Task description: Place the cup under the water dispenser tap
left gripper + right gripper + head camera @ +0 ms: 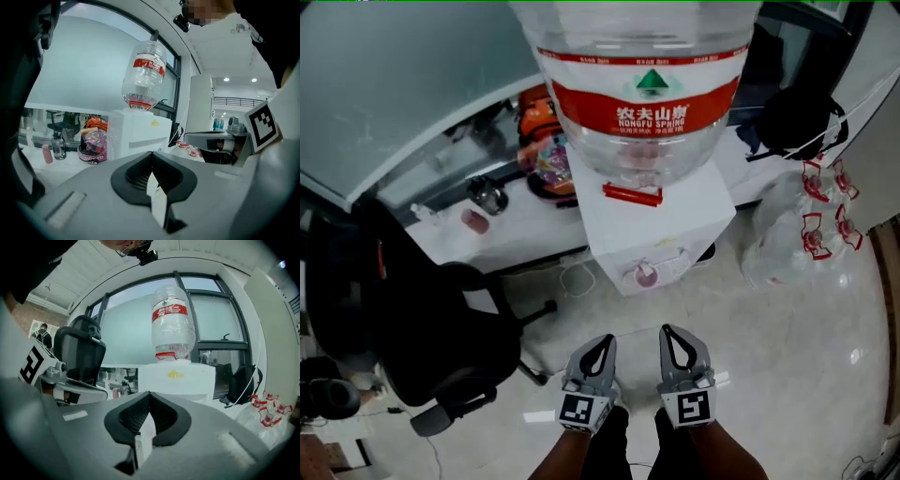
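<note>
The white water dispenser (675, 217) stands ahead with a big clear bottle (645, 84) upside down on top. A small pinkish cup (645, 274) sits in its front recess, below the tap. My two grippers hang side by side low in the head view, well short of the dispenser. The left gripper (598, 340) is shut and holds nothing, and so is the right gripper (669, 331). In the left gripper view the shut left gripper (151, 154) points towards the dispenser (140, 133). The right gripper view shows the shut right gripper (149, 394) and the dispenser (178, 379) beyond it.
A black office chair (441, 337) stands at the left. A white desk (516, 239) behind it carries a pink container (474, 220), a dark bottle (487, 195) and colourful bags (546, 159). Empty water jugs (797, 239) and a black backpack (797, 117) are at the right.
</note>
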{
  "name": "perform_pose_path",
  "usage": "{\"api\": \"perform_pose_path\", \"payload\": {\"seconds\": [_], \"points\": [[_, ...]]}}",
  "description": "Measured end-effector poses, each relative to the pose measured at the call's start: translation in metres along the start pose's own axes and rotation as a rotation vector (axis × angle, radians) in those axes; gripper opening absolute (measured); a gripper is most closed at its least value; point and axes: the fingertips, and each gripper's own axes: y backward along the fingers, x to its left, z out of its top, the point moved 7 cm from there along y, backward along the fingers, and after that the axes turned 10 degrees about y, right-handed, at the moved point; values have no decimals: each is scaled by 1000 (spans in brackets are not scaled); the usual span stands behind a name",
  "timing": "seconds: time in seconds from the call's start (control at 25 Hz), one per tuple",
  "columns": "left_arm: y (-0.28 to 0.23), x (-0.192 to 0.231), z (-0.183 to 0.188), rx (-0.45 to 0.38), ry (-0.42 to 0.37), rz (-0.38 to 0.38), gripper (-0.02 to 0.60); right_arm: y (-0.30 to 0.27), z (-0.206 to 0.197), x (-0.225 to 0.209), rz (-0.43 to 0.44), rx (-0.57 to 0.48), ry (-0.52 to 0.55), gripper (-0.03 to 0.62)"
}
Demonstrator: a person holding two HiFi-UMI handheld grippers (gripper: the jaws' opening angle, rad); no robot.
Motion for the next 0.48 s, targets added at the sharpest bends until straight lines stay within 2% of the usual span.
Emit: {"api": "perform_pose_path", "payload": {"seconds": [0.16, 0.28, 0.48], "points": [[34, -20, 24, 78, 37, -2, 17, 30, 44, 3, 37, 69, 1, 3], [53, -37, 47, 70, 58, -13, 17, 47, 78, -2, 45, 66, 3, 2], [56, -47, 94, 26, -30, -40, 17, 53, 130, -17, 48, 9, 39, 2]]}}
